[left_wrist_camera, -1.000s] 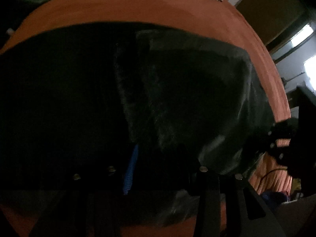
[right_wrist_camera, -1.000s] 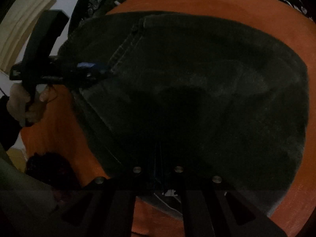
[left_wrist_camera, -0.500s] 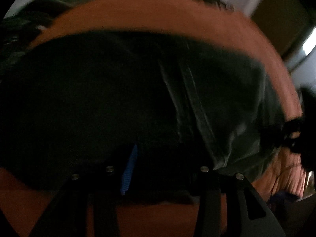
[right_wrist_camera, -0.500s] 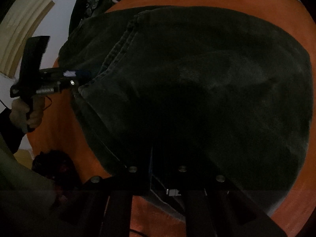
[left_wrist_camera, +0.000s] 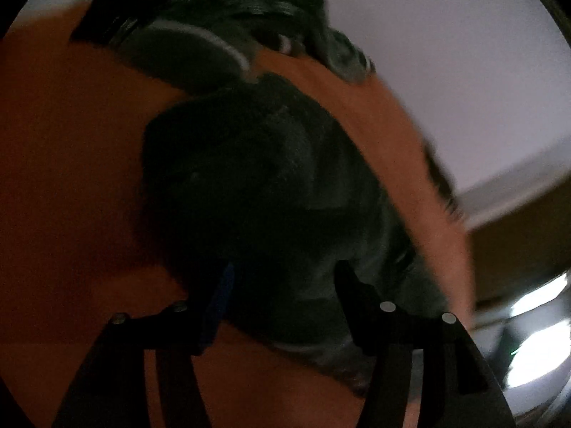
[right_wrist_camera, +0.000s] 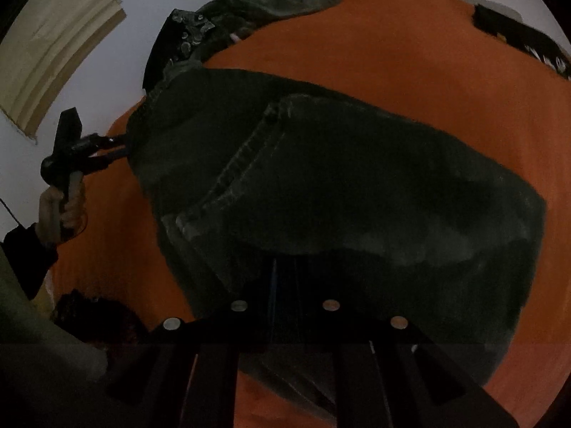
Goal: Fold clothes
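1. A dark folded garment (right_wrist_camera: 357, 192), denim by its stitched seams, is seen lying on an orange surface (right_wrist_camera: 410, 50), spread across the middle of it.
2. In the right wrist view, the right gripper (right_wrist_camera: 283, 281) is placed at the near edge of the garment; its fingers (right_wrist_camera: 257, 285) are drawn almost together, and dark cloth is seen between them, though in the dim light it cannot be told for certain whether the cloth is pinched.
3. The left gripper (left_wrist_camera: 282, 285) is shown over the near end of the garment in its own blurred view; its fingers are spread and are opening, and the cloth lies beyond them without being pressed by the pads.
4. From the right wrist view, the left gripper (right_wrist_camera: 114, 142) is seen at the garment's left edge, carried by a hand (right_wrist_camera: 60, 210) in a dark sleeve.
5. A heap of other dark clothes (right_wrist_camera: 228, 25) is seen at the far edge of the surface, just beyond the folded garment.
6. A black item (right_wrist_camera: 521, 42) with pale markings lies well apart at the far right edge.
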The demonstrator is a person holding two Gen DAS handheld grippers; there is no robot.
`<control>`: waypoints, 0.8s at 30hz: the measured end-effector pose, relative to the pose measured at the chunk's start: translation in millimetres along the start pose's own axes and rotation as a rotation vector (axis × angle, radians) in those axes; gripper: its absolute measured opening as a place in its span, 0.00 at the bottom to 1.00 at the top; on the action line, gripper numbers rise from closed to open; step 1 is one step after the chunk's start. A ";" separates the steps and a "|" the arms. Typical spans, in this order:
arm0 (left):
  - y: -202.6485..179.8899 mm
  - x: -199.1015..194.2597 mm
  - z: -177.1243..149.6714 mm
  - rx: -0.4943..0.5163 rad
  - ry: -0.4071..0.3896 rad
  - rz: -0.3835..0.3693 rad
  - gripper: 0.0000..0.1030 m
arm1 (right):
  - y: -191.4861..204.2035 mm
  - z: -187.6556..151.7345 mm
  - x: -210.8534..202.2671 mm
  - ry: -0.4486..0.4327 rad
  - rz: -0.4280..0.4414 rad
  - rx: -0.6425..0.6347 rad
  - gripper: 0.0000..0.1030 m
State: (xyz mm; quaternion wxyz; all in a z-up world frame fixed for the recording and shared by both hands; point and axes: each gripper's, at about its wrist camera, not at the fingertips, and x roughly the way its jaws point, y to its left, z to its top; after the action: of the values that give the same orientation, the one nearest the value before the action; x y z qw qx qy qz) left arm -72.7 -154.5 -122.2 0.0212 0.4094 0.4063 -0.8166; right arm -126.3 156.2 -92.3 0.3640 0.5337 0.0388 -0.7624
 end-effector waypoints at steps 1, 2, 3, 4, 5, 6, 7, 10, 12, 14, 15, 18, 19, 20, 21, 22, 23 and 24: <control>7.6 -9.0 3.1 -0.039 -0.029 -0.008 0.59 | 3.0 -1.0 -1.1 0.000 -0.007 -0.009 0.09; 15.8 -19.2 5.8 -0.046 -0.055 0.005 0.61 | 6.9 -0.6 -2.0 -0.001 -0.016 -0.017 0.09; 24.0 -29.4 8.6 -0.053 -0.080 0.017 0.66 | 9.6 -1.7 -4.2 -0.003 -0.022 -0.022 0.09; 32.2 -39.6 11.4 -0.061 -0.106 0.029 0.72 | 9.7 -6.1 -9.2 -0.008 -0.024 -0.019 0.09; 40.4 -49.6 14.1 -0.069 -0.131 0.041 0.75 | 10.0 -9.5 -12.8 -0.012 -0.024 -0.015 0.09; 50.2 -45.3 17.8 -0.104 -0.104 0.018 0.76 | 10.4 -10.6 -13.2 -0.015 -0.021 -0.008 0.09; 60.1 -41.0 21.4 -0.140 -0.077 -0.006 0.76 | 10.9 -11.7 -13.6 -0.018 -0.018 -0.001 0.09; 81.3 -23.9 26.3 -0.222 -0.008 -0.055 0.76 | 10.7 -12.1 -12.8 -0.020 -0.020 0.007 0.09; 79.4 -1.4 26.7 -0.216 0.021 -0.050 0.76 | 10.6 -11.3 -13.3 -0.020 -0.023 0.011 0.09; 74.6 18.8 32.4 -0.193 0.043 -0.039 0.76 | 10.8 -10.3 -14.7 -0.025 -0.015 0.014 0.09; 74.1 25.0 35.2 -0.188 0.046 -0.039 0.76 | 11.0 -10.5 -15.9 -0.028 -0.016 0.011 0.09; 66.2 38.6 47.9 -0.178 -0.002 -0.090 0.75 | 14.5 -13.0 -18.9 -0.035 -0.047 -0.012 0.09; 66.4 36.6 48.4 -0.189 -0.005 -0.093 0.75 | 16.7 -14.9 -19.2 -0.033 -0.059 -0.027 0.09; 66.6 34.6 48.8 -0.200 -0.008 -0.096 0.75 | 19.0 -16.7 -19.6 -0.032 -0.070 -0.042 0.09; 66.8 32.7 49.2 -0.210 -0.011 -0.099 0.75 | 20.9 -18.5 -20.1 -0.032 -0.077 -0.053 0.09; 68.9 36.3 48.6 -0.224 -0.008 -0.096 0.75 | 21.8 -20.3 -21.3 -0.037 -0.073 -0.054 0.09; 71.0 39.9 48.0 -0.238 -0.005 -0.093 0.75 | 21.9 -22.0 -23.1 -0.046 -0.062 -0.050 0.09; 69.5 40.8 47.0 -0.238 -0.024 -0.086 0.75 | 20.8 -22.6 -25.4 -0.056 -0.049 -0.039 0.09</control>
State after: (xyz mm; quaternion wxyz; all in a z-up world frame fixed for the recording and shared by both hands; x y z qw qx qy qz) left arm -104.9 -220.8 -179.4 0.0397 0.3764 0.5172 -0.7676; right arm -92.0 164.2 -73.8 0.3566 0.5040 0.0564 -0.7846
